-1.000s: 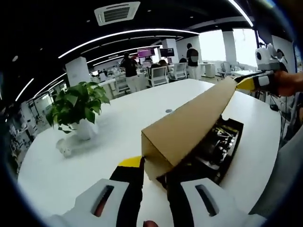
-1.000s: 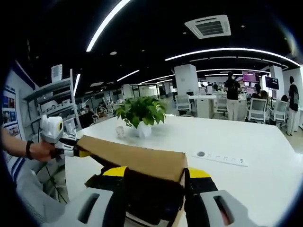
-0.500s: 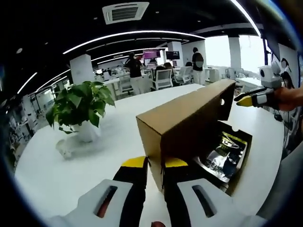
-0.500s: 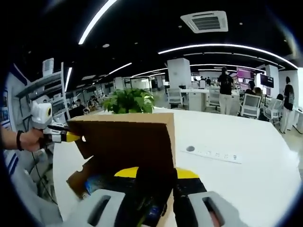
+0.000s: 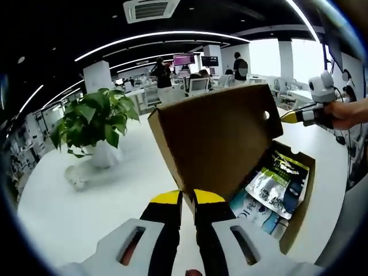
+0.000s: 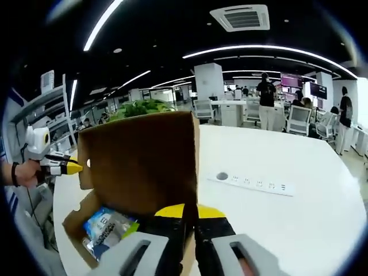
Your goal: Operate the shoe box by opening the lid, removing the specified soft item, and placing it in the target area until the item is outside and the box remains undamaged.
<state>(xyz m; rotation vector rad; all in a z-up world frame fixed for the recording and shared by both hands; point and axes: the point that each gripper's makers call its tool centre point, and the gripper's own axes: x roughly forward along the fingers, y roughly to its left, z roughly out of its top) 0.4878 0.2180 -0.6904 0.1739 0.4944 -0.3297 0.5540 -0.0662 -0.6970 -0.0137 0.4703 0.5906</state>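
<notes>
A brown cardboard shoe box [image 5: 306, 198] lies on the white table with its lid [image 5: 221, 135] standing upright. My left gripper [image 5: 187, 201] is shut on the lid's near edge. The right gripper [image 5: 294, 117] touches the lid's far corner, held by a hand. Inside the box lie soft packets: a green, white and black pouch [image 5: 277, 183] and a blue one [image 5: 248, 210]. In the right gripper view my right gripper [image 6: 191, 211] is shut on the lid [image 6: 141, 161]. The left gripper [image 6: 64, 167] sits at the lid's other end, and a blue packet [image 6: 103, 221] shows in the box.
A potted plant [image 5: 95, 123] in a white pot stands on the table [image 5: 86, 201] to the left of the box, with a small white object [image 5: 75, 178] beside it. A socket strip [image 6: 253, 184] is set in the tabletop. People and office chairs are far behind.
The lid has swung up from a low tilt to upright, with both grippers still shut on it. The packets inside the box have come into sight.
</notes>
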